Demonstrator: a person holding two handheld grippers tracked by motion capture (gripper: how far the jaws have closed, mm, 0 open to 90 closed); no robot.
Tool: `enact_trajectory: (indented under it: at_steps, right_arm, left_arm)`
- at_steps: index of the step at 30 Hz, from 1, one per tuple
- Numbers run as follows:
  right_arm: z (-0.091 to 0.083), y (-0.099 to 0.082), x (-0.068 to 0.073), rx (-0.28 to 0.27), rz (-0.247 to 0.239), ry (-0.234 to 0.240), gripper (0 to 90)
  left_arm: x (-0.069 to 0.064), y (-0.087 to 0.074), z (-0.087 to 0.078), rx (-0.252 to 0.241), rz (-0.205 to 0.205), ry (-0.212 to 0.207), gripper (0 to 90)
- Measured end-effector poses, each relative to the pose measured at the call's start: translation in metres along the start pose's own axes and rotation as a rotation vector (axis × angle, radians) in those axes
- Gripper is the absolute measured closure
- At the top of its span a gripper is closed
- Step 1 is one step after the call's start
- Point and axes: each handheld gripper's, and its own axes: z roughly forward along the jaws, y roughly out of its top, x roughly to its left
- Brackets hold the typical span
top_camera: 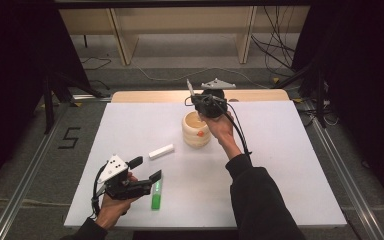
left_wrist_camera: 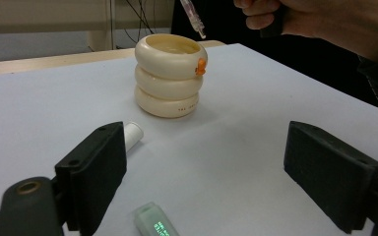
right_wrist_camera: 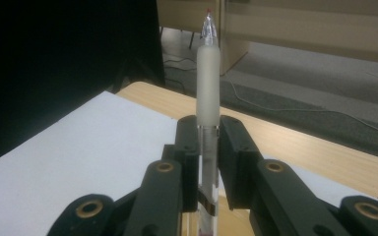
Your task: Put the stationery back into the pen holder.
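Pen in my right tongs, poised over the holder and ready to go in.

My right tongs [right_wrist_camera: 209, 142] are clenched on the clear pen [right_wrist_camera: 207, 73], which I hold in the air just above the cream ringed holder [top_camera: 196, 131] near the far middle of the desk [top_camera: 280, 165]; in the left gripper view its tip [left_wrist_camera: 195, 22] hangs close over the rim. My left tongs [top_camera: 147, 169] rest released at the near left, straddling nothing, with the green marker [top_camera: 156, 196] just beside them and the white cap [top_camera: 161, 151] farther on. As I judge it, I next need to tilt the pen upright over the opening, lower it, then let go.
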Motion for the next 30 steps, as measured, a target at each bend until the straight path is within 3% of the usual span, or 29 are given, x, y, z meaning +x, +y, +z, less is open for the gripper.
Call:
enact_trajectory:
  at_steps: [30]
  right_arm:
    - [0.021, -0.016, 0.003, 0.001, -0.015, -0.021, 79.7]
  left_arm:
    - [0.003, 0.0, -0.002, -0.008, -0.003, 0.012, 15.9]
